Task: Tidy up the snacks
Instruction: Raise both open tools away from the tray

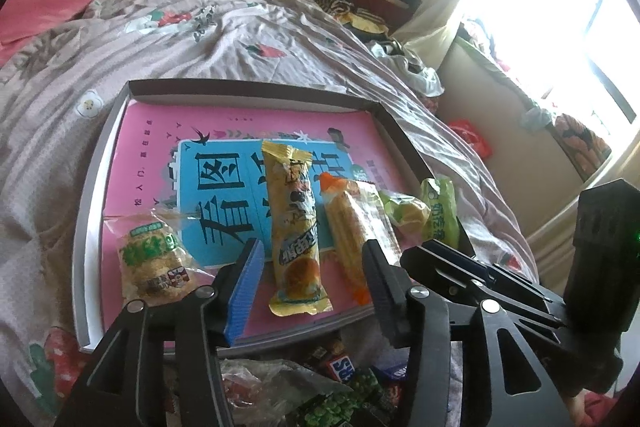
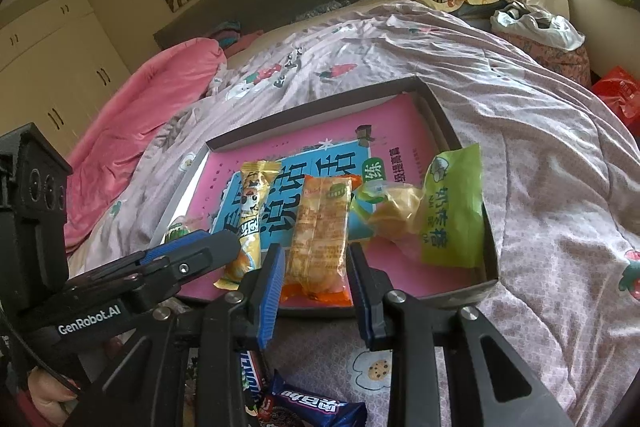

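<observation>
Inside the shallow box [image 1: 96, 163] on the bed, five snacks lie in a row. Left claw [image 1: 312, 267], spread, straddles the yellow stick pack [image 1: 294, 223], apparently just placed. Right claw [image 2: 314, 267] hangs empty, narrowly parted, before the orange pack [image 2: 320, 235]. Next: fetch another snack from the loose pile [image 1: 340, 379] below the box.

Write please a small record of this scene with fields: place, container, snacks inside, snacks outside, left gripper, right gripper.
place: bed with a patterned bedsheet
container: shallow box lined with a pink book
snacks inside: rice cake pack, long yellow pack, orange pack, small yellow-green pack, green pack, side by side in a row
snacks outside: loose wrapped bars in front of the box
left gripper: open, around the long yellow pack, no press seen
right gripper: nothing between its fingers, orange pack lies just beyond them
</observation>
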{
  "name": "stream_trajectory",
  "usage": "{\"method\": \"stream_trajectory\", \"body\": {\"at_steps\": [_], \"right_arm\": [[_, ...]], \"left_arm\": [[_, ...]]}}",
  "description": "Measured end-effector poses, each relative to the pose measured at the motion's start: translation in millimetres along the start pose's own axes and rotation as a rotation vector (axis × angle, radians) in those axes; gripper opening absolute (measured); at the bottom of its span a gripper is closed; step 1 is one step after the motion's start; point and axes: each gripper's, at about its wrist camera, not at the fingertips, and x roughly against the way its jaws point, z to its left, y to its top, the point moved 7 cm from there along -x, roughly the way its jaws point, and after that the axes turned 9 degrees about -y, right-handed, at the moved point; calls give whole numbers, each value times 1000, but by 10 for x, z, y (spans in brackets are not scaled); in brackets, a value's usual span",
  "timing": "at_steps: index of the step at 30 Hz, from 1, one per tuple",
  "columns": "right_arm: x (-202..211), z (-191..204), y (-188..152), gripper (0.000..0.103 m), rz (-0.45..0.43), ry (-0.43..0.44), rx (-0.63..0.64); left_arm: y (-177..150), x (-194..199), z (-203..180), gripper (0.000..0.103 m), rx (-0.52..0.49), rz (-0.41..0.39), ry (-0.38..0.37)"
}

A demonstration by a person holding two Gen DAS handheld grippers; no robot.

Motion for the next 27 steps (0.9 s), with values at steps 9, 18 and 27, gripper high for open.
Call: {"method": "stream_trajectory", "body": {"at_steps": [9,18,27], "right_arm": [[54,-15,14,42,-21,-16,6],[102,-77,42,55,-43,-43,-1],[151,-94,68,65,-66,-49,2]], "left_arm": [[13,71,-1,67,6,-9,12],[-18,82,27,75,1,5,52],[-12,165,41,77,-12,-11,71]]}}
